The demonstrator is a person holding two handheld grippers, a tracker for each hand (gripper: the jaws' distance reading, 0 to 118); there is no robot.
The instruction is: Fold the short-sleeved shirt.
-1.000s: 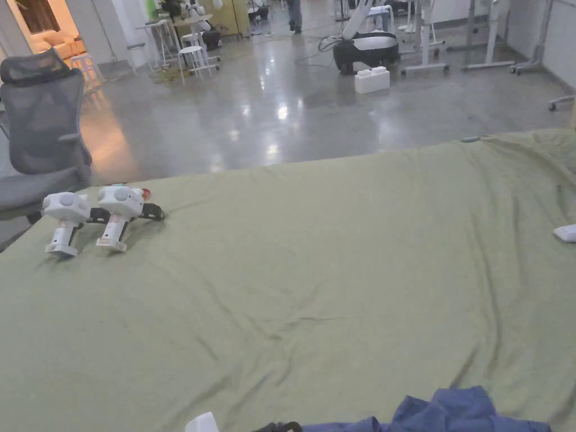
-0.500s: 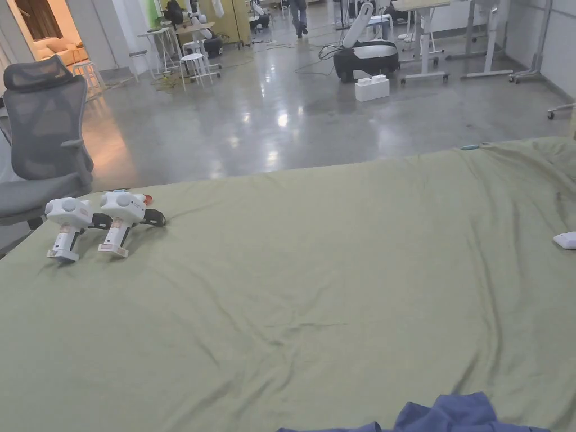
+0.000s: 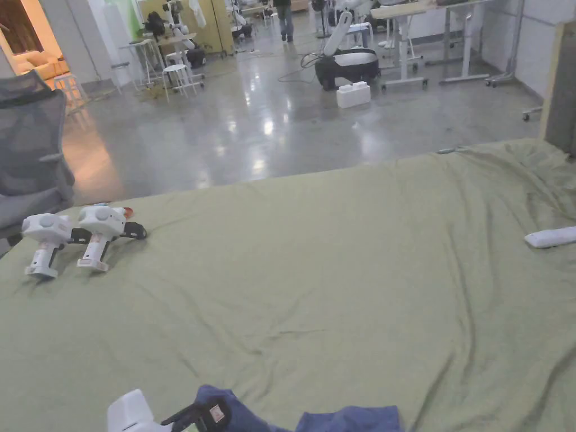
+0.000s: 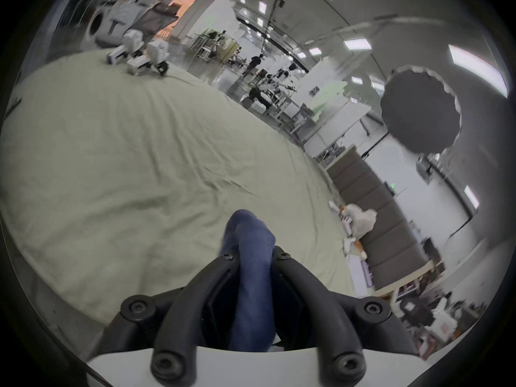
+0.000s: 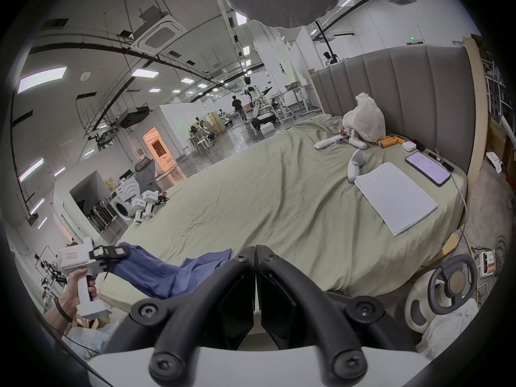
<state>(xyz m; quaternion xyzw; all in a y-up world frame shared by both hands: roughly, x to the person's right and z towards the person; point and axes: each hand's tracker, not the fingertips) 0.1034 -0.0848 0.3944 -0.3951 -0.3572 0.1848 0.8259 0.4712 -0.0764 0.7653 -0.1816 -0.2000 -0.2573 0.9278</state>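
Short-sleeved shirt (image 3: 343,421), blue, lies bunched at the bed's (image 3: 337,270) 6 o'clock edge. Left gripper (image 4: 252,256) is clamped on a fold of it; right gripper (image 5: 255,249) is closed and empty. Risk: lifting by one pinch may drag the shirt off the edge.

1. A green sheet (image 3: 337,281) covers the bed.
2. Two spare white handheld devices (image 3: 73,239) stand near its far left corner (side by side).
3. A paper stack (image 5: 396,197) lies beside a phone (image 5: 427,168).
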